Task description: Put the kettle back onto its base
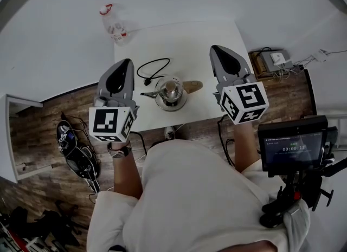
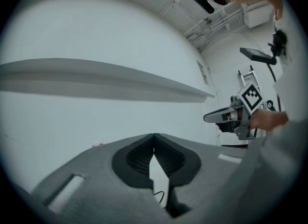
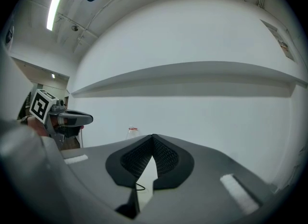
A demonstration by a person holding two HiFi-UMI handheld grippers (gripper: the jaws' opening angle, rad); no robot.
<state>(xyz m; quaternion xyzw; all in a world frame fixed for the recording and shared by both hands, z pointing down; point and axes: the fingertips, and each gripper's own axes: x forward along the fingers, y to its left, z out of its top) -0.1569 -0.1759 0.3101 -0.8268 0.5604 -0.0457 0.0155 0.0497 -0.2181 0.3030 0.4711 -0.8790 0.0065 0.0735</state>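
A shiny steel kettle (image 1: 170, 93) with a wooden handle (image 1: 193, 86) stands near the front edge of the white table (image 1: 206, 39). A black cord (image 1: 153, 70) loops just behind it. I cannot tell whether its base lies under it. My left gripper (image 1: 128, 61) hovers left of the kettle, shut and empty. My right gripper (image 1: 213, 48) hovers to its right, also shut with nothing held. In the left gripper view the pads of the left gripper (image 2: 154, 137) meet; in the right gripper view those of the right gripper (image 3: 153, 137) do too. Neither touches the kettle.
A clear plastic bottle (image 1: 113, 26) with a red cap stands at the table's far left corner. A monitor on a stand (image 1: 293, 148) is at my right. Cables and dark gear (image 1: 77, 152) lie on the wooden floor at left. A small box (image 1: 272, 60) sits right of the table.
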